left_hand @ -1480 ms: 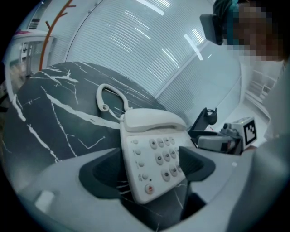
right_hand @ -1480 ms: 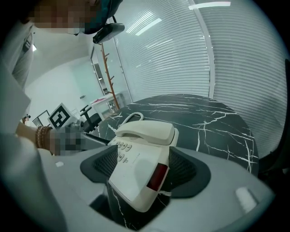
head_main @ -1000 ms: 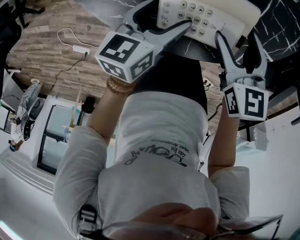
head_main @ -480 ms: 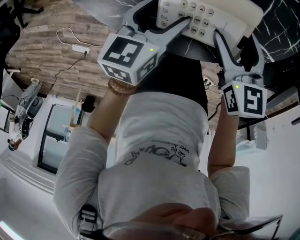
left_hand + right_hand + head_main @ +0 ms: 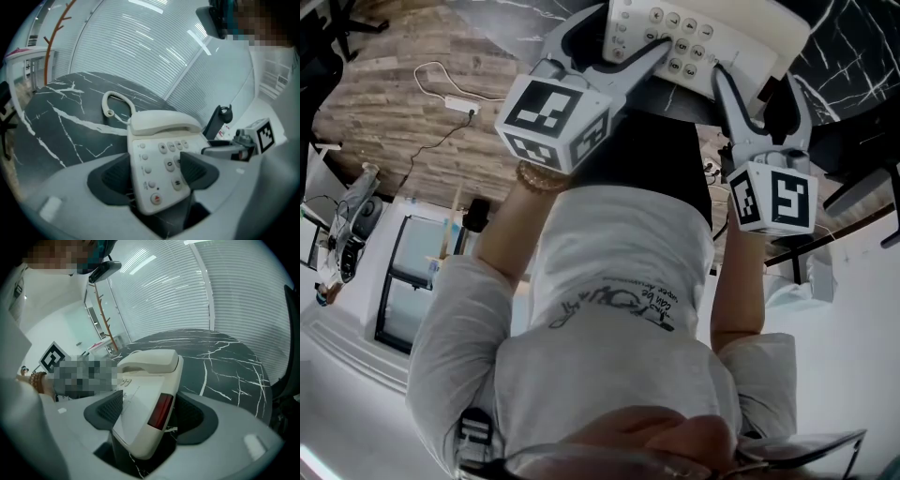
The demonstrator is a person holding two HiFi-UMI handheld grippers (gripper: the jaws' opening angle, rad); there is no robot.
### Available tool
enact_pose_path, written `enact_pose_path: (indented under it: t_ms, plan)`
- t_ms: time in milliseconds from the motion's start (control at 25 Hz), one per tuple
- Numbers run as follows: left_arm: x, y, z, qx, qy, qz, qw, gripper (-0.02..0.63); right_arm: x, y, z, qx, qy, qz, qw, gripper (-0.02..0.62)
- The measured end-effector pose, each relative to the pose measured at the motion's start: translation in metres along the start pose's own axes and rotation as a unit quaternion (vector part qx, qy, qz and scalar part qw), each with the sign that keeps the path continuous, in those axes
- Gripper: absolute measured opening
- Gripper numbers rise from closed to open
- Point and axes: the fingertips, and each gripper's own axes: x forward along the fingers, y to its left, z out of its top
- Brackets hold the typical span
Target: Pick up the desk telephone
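A cream desk telephone sits on the black marble table, its handset on the cradle and a curly cord behind it. My left gripper is shut on the keypad end of the telephone: one pad is at its left side, the other lies on the keys. My right gripper straddles the other end of the telephone, by a dark red panel. Its jaws are closing with the body between them, and I see no firm press.
The table runs away from the telephone to white blinds. A black stand rises near its right edge. A coat rack stands behind. On the wooden floor lies a white power strip with its cable.
In the head view the right gripper and the telephone have both shifted a little to the left. The left gripper's finger still lies across the keypad.
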Motion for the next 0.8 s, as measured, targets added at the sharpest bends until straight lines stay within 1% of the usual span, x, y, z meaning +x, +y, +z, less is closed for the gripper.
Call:
enact_pose_path:
  t_ms: [160,320,800]
  plan:
    - [-0.009,-0.005,0.011,0.004,-0.003,0.005,1.0000,0.334,-0.007,0.005,0.010,0.006,-0.005,0.005,1.000,0.347]
    - [-0.019,-0.012,0.029,0.008,-0.015,0.010,0.9998,0.336,-0.016,0.009,0.029,-0.003,-0.015,0.005,1.000,0.347]
    - [-0.072,-0.055,0.113,0.042,-0.058,0.024,0.9971,0.337,-0.068,0.031,0.114,-0.026,-0.064,0.007,0.998,0.347]
